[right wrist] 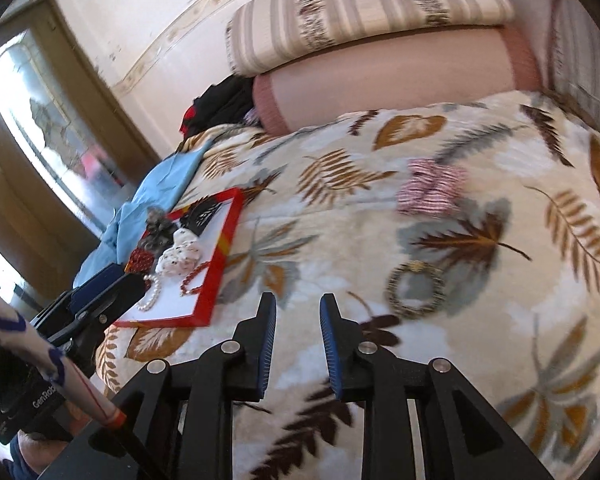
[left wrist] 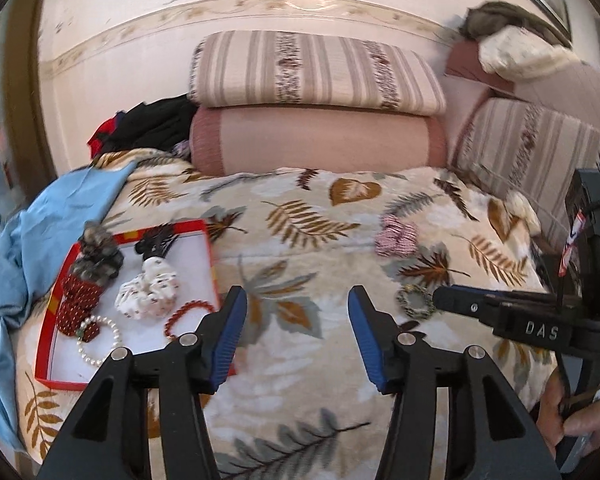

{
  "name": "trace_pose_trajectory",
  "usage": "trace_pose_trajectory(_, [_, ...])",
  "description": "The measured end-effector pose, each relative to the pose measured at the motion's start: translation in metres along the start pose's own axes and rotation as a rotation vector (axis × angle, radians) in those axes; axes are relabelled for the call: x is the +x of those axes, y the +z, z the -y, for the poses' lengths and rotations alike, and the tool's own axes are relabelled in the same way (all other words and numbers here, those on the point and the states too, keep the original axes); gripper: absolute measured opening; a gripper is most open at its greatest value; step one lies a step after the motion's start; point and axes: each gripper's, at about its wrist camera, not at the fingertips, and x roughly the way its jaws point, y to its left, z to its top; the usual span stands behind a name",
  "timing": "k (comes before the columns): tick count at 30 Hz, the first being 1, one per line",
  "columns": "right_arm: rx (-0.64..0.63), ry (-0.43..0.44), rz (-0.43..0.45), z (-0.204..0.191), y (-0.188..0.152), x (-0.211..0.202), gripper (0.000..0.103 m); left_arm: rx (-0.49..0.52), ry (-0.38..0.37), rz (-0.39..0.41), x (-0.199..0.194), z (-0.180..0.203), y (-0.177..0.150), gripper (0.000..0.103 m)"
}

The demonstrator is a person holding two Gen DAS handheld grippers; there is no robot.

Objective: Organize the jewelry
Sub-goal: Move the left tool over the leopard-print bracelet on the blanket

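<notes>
Your left gripper (left wrist: 298, 304) hangs over the leaf-print blanket (left wrist: 300, 240) with its jaws standing apart and nothing between the blue pads. Your right gripper (right wrist: 298, 312) points down at the same blanket with a narrower gap, also empty. The red tray (left wrist: 210, 256) lies on the blanket to the left of your left gripper, beside a blue cloth (left wrist: 32, 248). In the tray sit a red bead bracelet (left wrist: 186, 312), a pearl bracelet (left wrist: 100, 338), a white scrunchie (left wrist: 150, 284), a grey fluffy scrunchie (left wrist: 100, 256), a dark red beaded piece (left wrist: 78, 300) and a black hair clip (left wrist: 156, 240). Outside the tray, a pink striped scrunchie (right wrist: 432, 188) lies farther up the blanket, and a patterned hair ring (right wrist: 416, 290) lies on the blanket just ahead and right of your right gripper; in the left wrist view that gripper's tip is close beside the ring. Striped cushions (left wrist: 316, 68) and a pink bolster (left wrist: 320, 140) are stacked against the wall.
</notes>
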Motion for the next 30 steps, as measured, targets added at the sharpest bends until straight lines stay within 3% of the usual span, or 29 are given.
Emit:
trace_pose_trajectory(10, [0.103,-0.029,0.077,0.059,-0.008,-0.036,0.028,0.118,-0.011,-0.031,0.005,0.056,0.000,0.055])
trace_pose_trajectory(15, [0.178,-0.083,0.107,0.096,-0.010,-0.042,0.029,0.138,-0.035,-0.076,0.019,0.075,-0.004,0.056])
trace_pose_trajectory(18, [0.216,-0.114,0.109,0.114,-0.013,-0.040,0.037,0.131,-0.060,-0.117,0.032,0.083,-0.005,0.056])
trace_pose_trajectory(30, [0.243,-0.137,0.111,0.139,-0.020,-0.029,0.044,0.076,-0.128,-0.324,0.136,0.108,-0.010,0.056])
